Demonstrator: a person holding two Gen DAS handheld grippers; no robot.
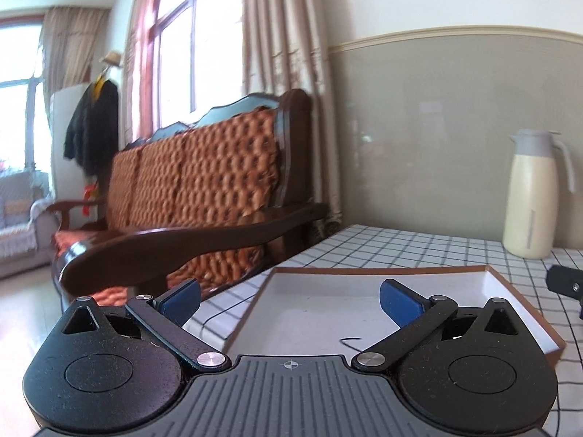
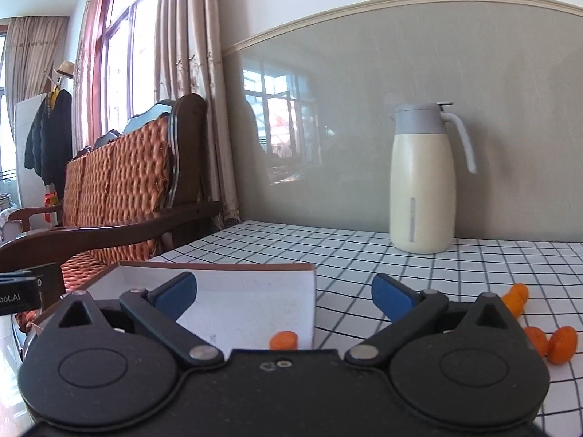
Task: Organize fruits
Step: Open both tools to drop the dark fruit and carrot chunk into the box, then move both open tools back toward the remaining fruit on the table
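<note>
Fruits are small and orange, and they sit around the white tray (image 2: 255, 291) with its brown rim: one orange piece (image 2: 283, 340) lies inside the tray at its near right corner, and three more lie out on the checked tablecloth (image 2: 328, 247) to the tray's right. Of those three, the elongated piece (image 2: 515, 296) is farthest back, and two rounder pieces (image 2: 537, 338) (image 2: 563, 344) lie nearer you, just beside each other.

Your right gripper (image 2: 284, 291) is held low at the tray's near right corner, its blue pads (image 2: 388, 296) spread wide apart with nothing between them. Your left gripper (image 1: 289, 300) hangs over the tray's (image 1: 328, 302) near edge, its blue pads (image 1: 395, 300) also wide apart and holding nothing; the part of the tray floor it sees is bare.

Behind the tray, a cream jug (image 2: 422, 182) with a grey lid stands upright against the wall. To the tray's left, off the table, is a wooden sofa (image 1: 204, 182) with orange cushions.
</note>
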